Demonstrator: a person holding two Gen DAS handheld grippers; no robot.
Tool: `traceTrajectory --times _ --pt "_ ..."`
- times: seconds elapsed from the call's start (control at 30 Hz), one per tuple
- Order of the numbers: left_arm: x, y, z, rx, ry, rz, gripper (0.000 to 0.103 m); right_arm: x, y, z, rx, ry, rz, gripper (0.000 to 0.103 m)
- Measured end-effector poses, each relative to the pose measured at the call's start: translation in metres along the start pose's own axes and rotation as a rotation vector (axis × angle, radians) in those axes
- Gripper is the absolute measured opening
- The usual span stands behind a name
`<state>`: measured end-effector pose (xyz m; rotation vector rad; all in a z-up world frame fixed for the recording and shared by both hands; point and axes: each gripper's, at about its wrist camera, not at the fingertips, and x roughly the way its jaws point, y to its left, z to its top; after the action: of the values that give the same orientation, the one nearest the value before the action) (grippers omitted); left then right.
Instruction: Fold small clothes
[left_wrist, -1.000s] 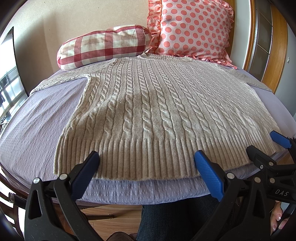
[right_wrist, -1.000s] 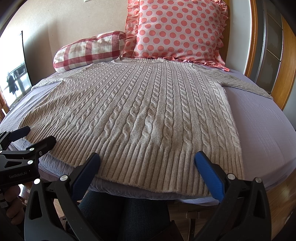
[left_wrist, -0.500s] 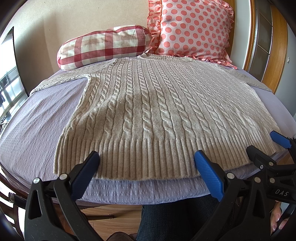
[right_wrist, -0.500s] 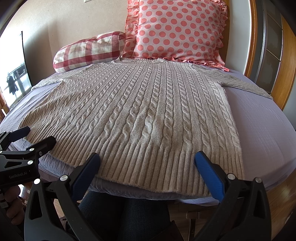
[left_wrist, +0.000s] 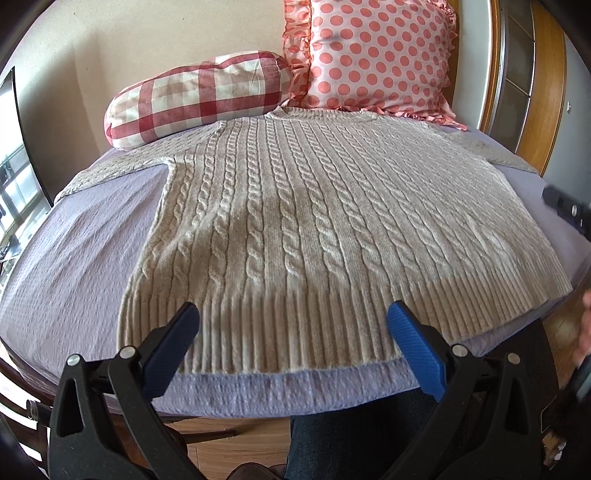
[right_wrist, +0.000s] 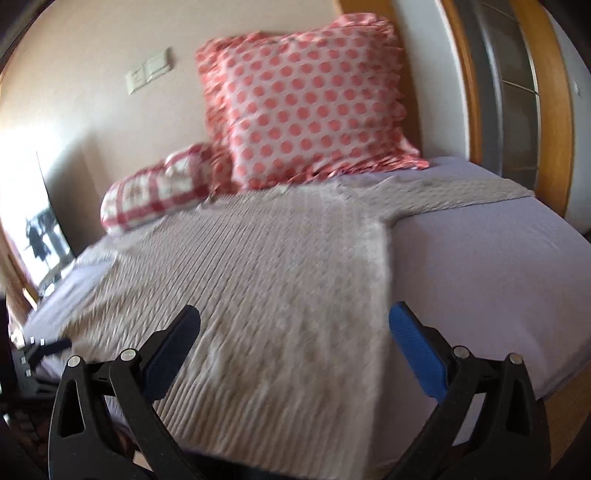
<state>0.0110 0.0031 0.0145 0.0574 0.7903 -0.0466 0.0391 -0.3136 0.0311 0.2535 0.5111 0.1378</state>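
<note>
A beige cable-knit sweater lies flat on the lilac bed, hem toward me, sleeves spread to both sides. My left gripper is open and empty just above the ribbed hem. My right gripper is open and empty over the sweater's right half, near its right side edge; this view is blurred. The right sleeve stretches toward the headboard side. The right gripper's tip shows at the far right edge of the left wrist view.
A red-checked bolster and a pink polka-dot pillow lean against the wall at the head of the bed. A wooden frame stands at the right. Bare sheet lies right of the sweater. My legs are below the bed edge.
My right gripper has swung up and to the right, from the hem to over the sweater's right side. My left gripper has edged forward a little over the hem. The sweater has not moved.
</note>
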Motion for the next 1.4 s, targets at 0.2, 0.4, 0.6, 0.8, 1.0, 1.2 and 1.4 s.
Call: traceTrajectory --times 0.2,0.4,0.6,0.8,1.0,1.2,1.4 --pt "-0.017 0.037 0.037 -0.082 -0.144 0.036 0.101 0.030 -0.148 0.104 0.349 -0.033 -0.168 0.102" --pt "-0.010 0.083 0.067 -0.286 -0.236 0.130 0.101 0.092 -0.264 0.151 0.615 0.003 -0.302 0.058" --pt "0.002 0.128 0.078 -0.494 -0.262 0.155 0.101 0.143 -0.326 0.156 0.766 0.043 -0.435 0.048" --pt "0.018 0.144 0.087 -0.501 -0.232 0.199 0.101 0.163 -0.350 0.148 0.856 0.038 -0.488 0.042" --pt "0.025 0.156 0.086 -0.491 -0.217 0.172 0.101 0.155 -0.347 0.151 0.810 -0.052 -0.439 0.009" --pt "0.029 0.207 0.080 -0.662 -0.187 0.048 0.101 0.134 -0.181 0.223 0.312 -0.183 -0.211 0.009" --pt "0.039 0.267 0.087 -0.788 -0.133 0.012 0.101 0.153 0.054 0.208 -0.108 -0.078 0.209 0.009"
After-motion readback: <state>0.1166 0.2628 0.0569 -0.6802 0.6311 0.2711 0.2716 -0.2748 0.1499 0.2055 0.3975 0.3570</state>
